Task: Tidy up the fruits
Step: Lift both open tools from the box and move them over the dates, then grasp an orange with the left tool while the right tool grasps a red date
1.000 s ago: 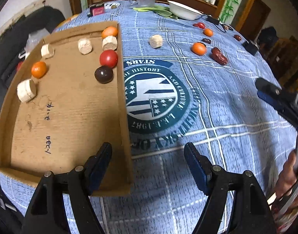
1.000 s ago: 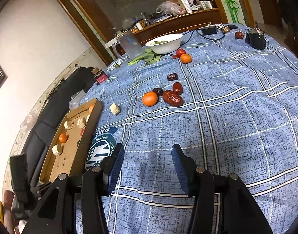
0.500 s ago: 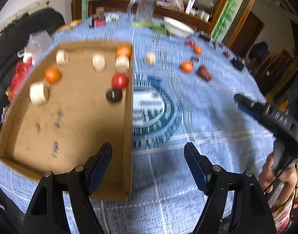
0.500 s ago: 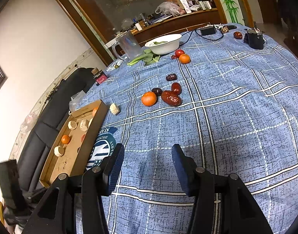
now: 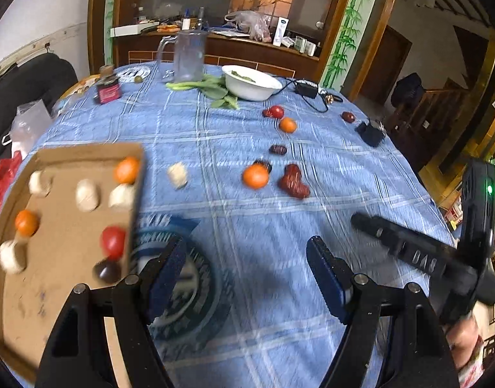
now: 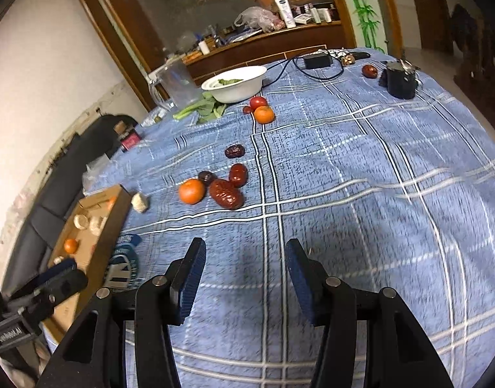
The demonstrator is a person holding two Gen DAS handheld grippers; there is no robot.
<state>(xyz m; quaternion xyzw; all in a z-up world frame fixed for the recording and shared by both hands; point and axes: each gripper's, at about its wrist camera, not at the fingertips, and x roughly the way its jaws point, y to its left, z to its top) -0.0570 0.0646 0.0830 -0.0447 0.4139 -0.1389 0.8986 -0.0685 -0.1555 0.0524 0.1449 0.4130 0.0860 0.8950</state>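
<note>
A cardboard tray [image 5: 53, 287] [image 6: 95, 252] lies at the table's left and holds several fruits: oranges, a tomato [image 5: 113, 242], a dark fruit [image 5: 106, 271] and pale chunks. Loose on the blue cloth are a pale chunk [image 5: 178, 176] [image 6: 140, 202], an orange [image 5: 255, 176] [image 6: 191, 190], red dates [image 5: 294, 182] [image 6: 226, 194], and farther back a tomato [image 5: 276, 111] [image 6: 258, 102] with a second orange [image 5: 288, 125] [image 6: 264, 114]. My left gripper [image 5: 244, 274] hangs open and empty beside the tray's right wall. My right gripper [image 6: 244, 278] is open and empty over bare cloth, short of the dates.
At the far side stand a white bowl [image 5: 250, 82] [image 6: 236, 84], green leaves [image 5: 212, 89], a clear jug [image 5: 187, 55] [image 6: 174, 85], a black charger with cable [image 5: 307, 90] and a dark cup [image 6: 401, 80]. A single date [image 6: 369, 71] lies near the cup. A black sofa [image 6: 69, 168] borders the left.
The left gripper lifted and tilted up and to the right, off the tray, bringing the far table into view. The right gripper crept forward toward the orange and dates. Both stayed open.
</note>
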